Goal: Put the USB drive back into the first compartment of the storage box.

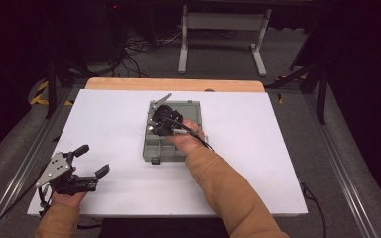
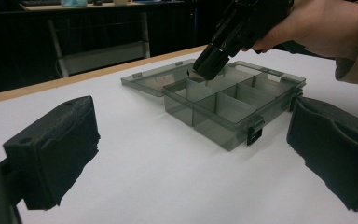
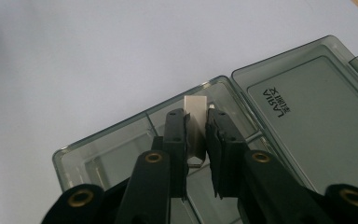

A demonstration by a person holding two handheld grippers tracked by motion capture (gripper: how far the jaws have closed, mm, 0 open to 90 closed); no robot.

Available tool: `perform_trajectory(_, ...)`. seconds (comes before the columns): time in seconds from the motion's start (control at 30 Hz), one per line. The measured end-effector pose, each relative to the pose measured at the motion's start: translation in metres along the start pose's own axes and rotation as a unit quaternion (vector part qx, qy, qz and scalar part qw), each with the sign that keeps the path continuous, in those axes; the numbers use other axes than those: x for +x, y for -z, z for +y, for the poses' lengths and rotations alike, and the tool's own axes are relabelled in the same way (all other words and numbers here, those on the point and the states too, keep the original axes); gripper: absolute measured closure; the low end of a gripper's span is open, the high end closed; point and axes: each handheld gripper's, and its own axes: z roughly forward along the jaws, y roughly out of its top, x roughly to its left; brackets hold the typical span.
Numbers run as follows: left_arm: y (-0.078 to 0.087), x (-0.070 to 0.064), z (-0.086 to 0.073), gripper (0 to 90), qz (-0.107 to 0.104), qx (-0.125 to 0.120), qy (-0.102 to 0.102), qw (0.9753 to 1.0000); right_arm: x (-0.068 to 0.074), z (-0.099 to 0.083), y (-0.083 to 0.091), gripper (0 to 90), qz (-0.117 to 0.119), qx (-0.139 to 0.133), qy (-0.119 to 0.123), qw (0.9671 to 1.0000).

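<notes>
A grey see-through compartment box [image 1: 167, 148] lies open in the middle of the white table, its lid [image 3: 317, 102] folded flat toward the far side. My right gripper [image 1: 155, 124] hangs over the box's far left corner, tilted downward. Its jaws are shut on a small silvery metal piece [image 3: 196, 105], which stands upright over a corner compartment [image 3: 121, 144]. My left gripper [image 1: 93, 159] rests near the table's front left, open, with nothing between its fingers [image 2: 51, 154]. From the left gripper view, the box [image 2: 233, 100] lies ahead with the right gripper [image 2: 216, 53] dipping into its far side.
A wooden table edge [image 1: 173, 84] runs along the back. Behind it stands a white frame [image 1: 223, 25] on the carpet with cables [image 1: 139, 47]. Metal rails [image 1: 345, 173] flank the table. An orange-brown sleeve [image 1: 228, 193] crosses the front right of the white surface.
</notes>
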Motion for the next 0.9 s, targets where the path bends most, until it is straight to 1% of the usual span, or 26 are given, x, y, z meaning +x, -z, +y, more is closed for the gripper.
perform_trajectory(0.37,0.000,0.000,0.000,2.8,0.000,0.000,0.001,1.0000,-0.003,-0.001,-0.014,78.6,-0.001,0.005,-0.003,1.0000)
perform_trajectory(0.9,-0.001,0.000,0.000,2.8,-0.002,0.002,-0.001,1.0000,-0.007,-0.003,-0.026,78.5,0.000,0.013,-0.008,0.9999)
